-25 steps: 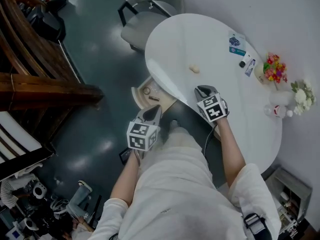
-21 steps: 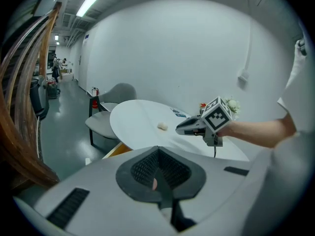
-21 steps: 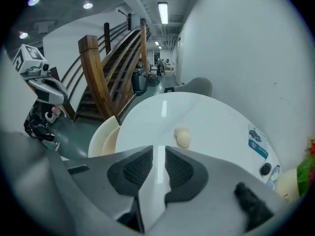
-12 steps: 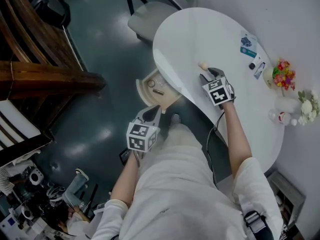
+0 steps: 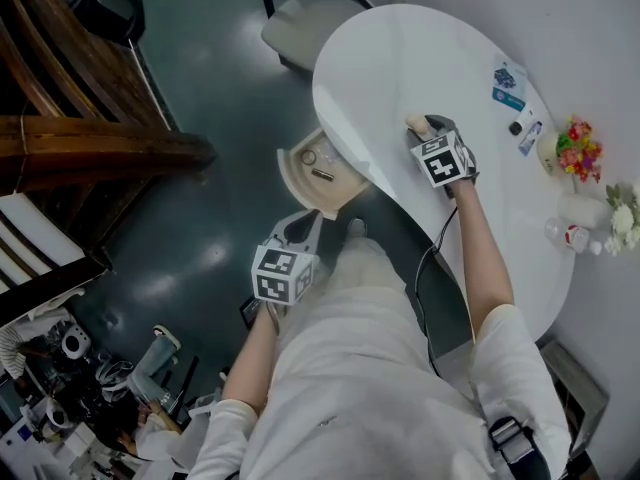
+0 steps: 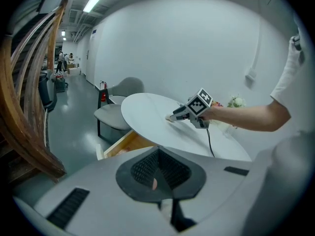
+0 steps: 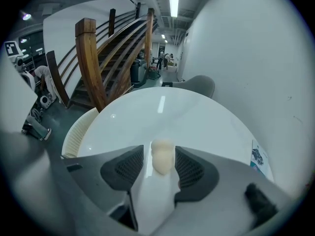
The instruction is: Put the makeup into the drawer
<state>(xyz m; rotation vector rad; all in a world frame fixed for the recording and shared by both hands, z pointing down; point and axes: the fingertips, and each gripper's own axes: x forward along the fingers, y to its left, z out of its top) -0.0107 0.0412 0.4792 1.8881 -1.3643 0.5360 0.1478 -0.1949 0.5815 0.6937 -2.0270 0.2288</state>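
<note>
Right tool (image 5: 421, 125), on an outstretched arm and tipped steeply down, has just been opening its jaws; they stand apart around the beige makeup sponge (image 7: 162, 156) on the white worktop (image 5: 400, 58). Left tool (image 5: 304, 225) hangs closed beside the open drawer (image 5: 297, 175).

- Table (image 5: 400, 68): white, smooth, glossy top.
- Drawer (image 5: 305, 196): pale wood, matt.
- Floor (image 5: 220, 78): dark, polished sheen.
- Stair rail (image 7: 91, 58): brown varnished wood.
- Makeup sponge (image 7: 162, 156): cream, matt.

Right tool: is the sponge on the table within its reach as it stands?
Probably yes. The right tool has just been opening its jaws, and the sponge already sits between them on the white table, with nothing in the way.
</note>
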